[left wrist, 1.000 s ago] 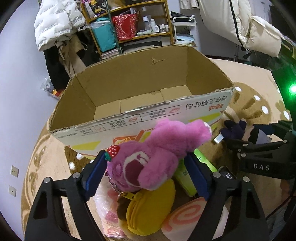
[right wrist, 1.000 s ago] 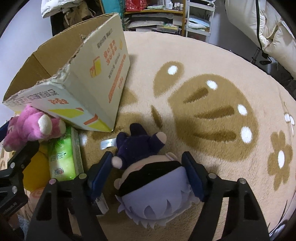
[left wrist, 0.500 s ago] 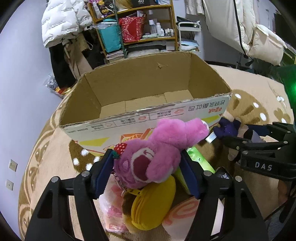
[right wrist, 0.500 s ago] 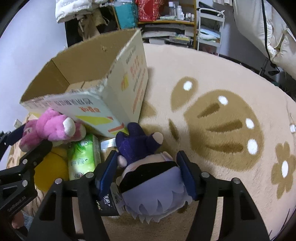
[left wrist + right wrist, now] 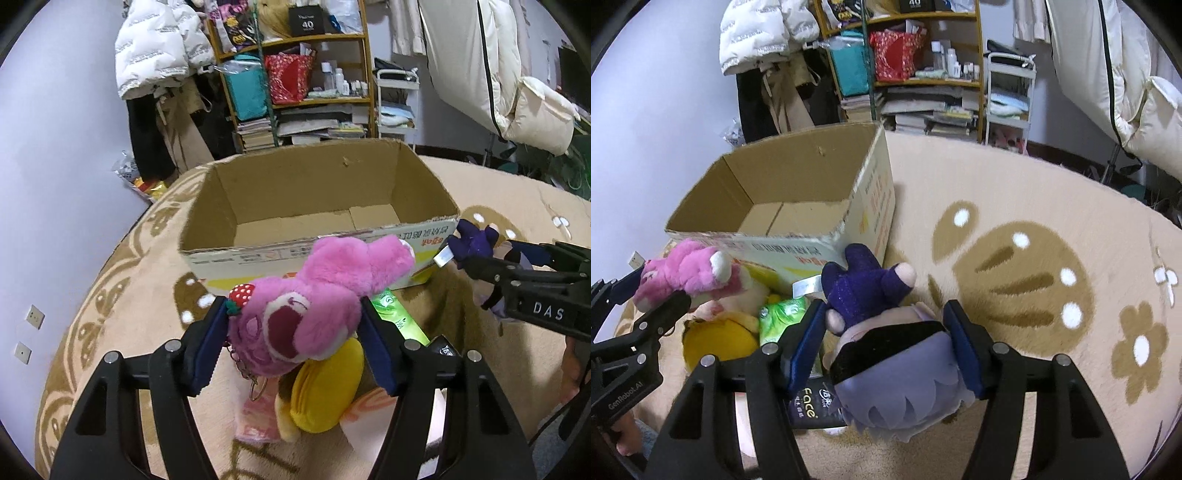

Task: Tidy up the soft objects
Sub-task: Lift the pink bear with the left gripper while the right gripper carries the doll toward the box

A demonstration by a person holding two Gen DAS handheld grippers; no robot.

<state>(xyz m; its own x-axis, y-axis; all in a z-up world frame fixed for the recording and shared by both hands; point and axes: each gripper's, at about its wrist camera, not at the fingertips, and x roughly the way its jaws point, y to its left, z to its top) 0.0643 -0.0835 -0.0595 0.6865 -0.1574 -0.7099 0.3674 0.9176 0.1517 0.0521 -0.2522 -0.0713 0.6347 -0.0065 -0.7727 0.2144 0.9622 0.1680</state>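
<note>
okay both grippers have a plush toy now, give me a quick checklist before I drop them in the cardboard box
1. Left gripper pads press the pink plush: ok.
2. Right gripper clamps the purple-haired doll: ok.
3. Cardboard box open, floor bare: ok.
4. Pink plush clear of the near box rim: not ok, it hangs in front of the rim.
5. Keychain under the pink plush free of the yellow plush: cannot tell.
6. Grippers apart from each other: ok.

My left wrist cam looks steeply down along its fingers, close over the cardboard box (image 5: 321, 206) front wall. My right wrist cam sits right of it, same tilt, facing box corner and rug (image 5: 1052, 229). Both share box, shelf (image 5: 295, 85), toy pile.
</note>
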